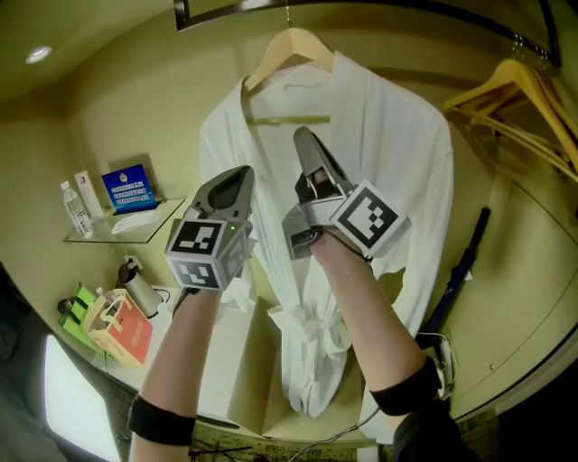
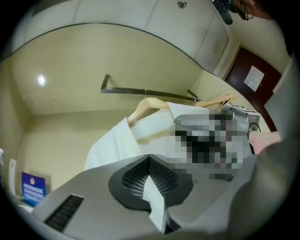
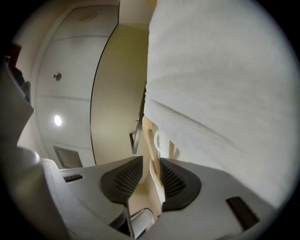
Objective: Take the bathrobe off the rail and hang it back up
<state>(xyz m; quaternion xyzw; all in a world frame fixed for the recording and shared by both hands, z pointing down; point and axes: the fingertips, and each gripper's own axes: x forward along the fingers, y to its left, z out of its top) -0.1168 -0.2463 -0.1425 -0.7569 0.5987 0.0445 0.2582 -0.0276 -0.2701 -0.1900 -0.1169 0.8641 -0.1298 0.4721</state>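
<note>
A white bathrobe (image 1: 388, 135) hangs on a wooden hanger (image 1: 289, 45) from the dark rail (image 1: 271, 7) at the top. My left gripper (image 1: 239, 176) is at the robe's left front edge, shut on a thin fold of its white cloth (image 2: 154, 201). In the left gripper view the hanger (image 2: 147, 105) and rail (image 2: 145, 91) lie beyond it. My right gripper (image 1: 302, 135) points up just under the hanger's crossbar. Its jaws stand apart around a pale strip (image 3: 157, 185), wood or robe edge, that lies against the right pad only. Robe cloth (image 3: 220, 70) fills that view's right.
Empty wooden hangers (image 1: 515, 90) hang at the right end of the rail. A dark umbrella (image 1: 461, 271) leans at the right wall. At left are a glass shelf (image 1: 90, 236) with water bottles, a kettle (image 1: 140, 289) and a paper bag (image 1: 122, 329).
</note>
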